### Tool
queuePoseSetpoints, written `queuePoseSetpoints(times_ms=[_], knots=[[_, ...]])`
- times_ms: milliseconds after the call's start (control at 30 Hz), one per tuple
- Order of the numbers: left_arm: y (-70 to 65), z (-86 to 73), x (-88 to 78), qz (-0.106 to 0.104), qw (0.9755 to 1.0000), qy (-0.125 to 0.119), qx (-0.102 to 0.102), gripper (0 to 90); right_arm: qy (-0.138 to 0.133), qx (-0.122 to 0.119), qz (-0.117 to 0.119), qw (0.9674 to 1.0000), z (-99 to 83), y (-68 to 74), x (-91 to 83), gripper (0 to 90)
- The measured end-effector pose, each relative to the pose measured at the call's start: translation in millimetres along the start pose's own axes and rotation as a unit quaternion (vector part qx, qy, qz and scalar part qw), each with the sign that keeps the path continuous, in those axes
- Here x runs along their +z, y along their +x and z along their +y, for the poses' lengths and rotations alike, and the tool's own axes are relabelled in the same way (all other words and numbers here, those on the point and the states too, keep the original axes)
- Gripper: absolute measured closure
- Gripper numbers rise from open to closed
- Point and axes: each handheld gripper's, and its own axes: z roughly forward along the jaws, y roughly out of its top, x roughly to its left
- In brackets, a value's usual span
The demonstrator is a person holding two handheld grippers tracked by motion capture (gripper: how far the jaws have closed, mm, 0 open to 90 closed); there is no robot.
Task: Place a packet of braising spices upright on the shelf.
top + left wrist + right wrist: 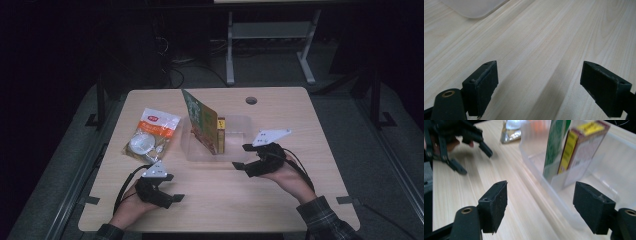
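Table (210, 200): a pale wood-grain top with rounded corners is carrying everything; a wide bare stretch is lying open along the near edge between the two hands, and the far right part is bare around a small round hole (251, 100).
Bin (239, 125): a clear, frosted plastic tray with low walls and rounded corners is sitting at mid-table, well in from every edge; its near wall is facing the right gripper, with the near corner blurring into the wood in the right gripper view (554, 195).
Green packet (199, 117): a flat, glossy green and brown package is standing on edge inside the bin, tilting to the left; its print is too small to read.
Box (220, 134): a slim cardboard carton with a yellow side panel and dark red trim is standing upright in the bin, touching the green packet; its lettering is blurred.
Pouch (152, 135): a crinkly clear-and-silver bag with an orange and red label is lying flat left of the bin, near the table's left edge; the label text cannot be read.
Right gripper (242, 156): released, black padded jaws standing wide with nothing between them, just beside the bin's near right corner.
Left gripper (175, 187): released as well, jaws spread over bare wood near the front left, well apart from the bin.
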Motion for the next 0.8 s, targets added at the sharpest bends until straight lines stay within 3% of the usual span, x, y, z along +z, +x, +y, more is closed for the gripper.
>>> queuePoseSetpoints(times_ms=[367,800], knots=[[0.8,1.4,-2.2,0.008,1.0,0.004,-0.005,14.4,0.041,0.026,-0.019,0.9987,-53.9,1.5,-4.1,26.6],[20.2,12.5,-19.1,0.054,0.9984,-0.003,-0.017,14.5,0.054,0.043,-0.013,0.9975,-82.5,14.6,-11.8,24.6]])
